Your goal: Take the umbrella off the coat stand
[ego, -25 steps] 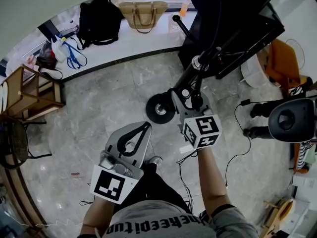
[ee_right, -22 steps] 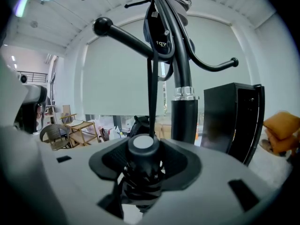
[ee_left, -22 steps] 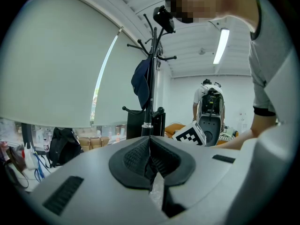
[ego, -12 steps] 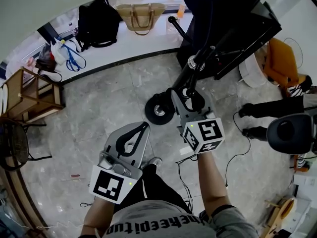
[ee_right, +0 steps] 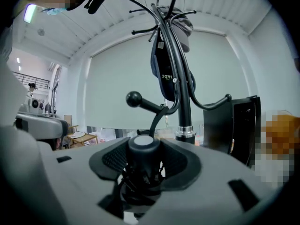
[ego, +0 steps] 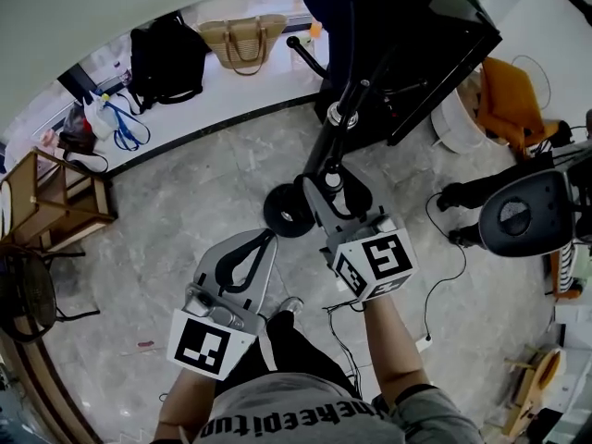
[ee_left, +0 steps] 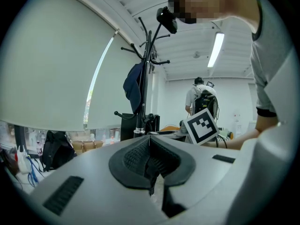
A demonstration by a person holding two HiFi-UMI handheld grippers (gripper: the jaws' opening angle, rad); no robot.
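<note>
At seven o'clock in the head view, the left gripper (ego: 269, 238) lies level, its jaws closed tip to tip on nothing. Near the centre stands the coat stand (ego: 289, 213), its round base on the floor and its pole running toward one o'clock, with a dark blue fabric item (ee_right: 161, 71) on its hooks. At four o'clock, the right gripper (ego: 335, 192) clamps the black umbrella (ee_right: 142, 151) upright between its jaws, just beside the pole.

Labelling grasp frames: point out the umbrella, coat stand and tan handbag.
umbrella (ee_right: 142, 144), right gripper view, pale end cap between the jaws
coat stand (ee_right: 183, 102), right gripper view, the upright pole
tan handbag (ego: 242, 40), head view, woven body
</note>
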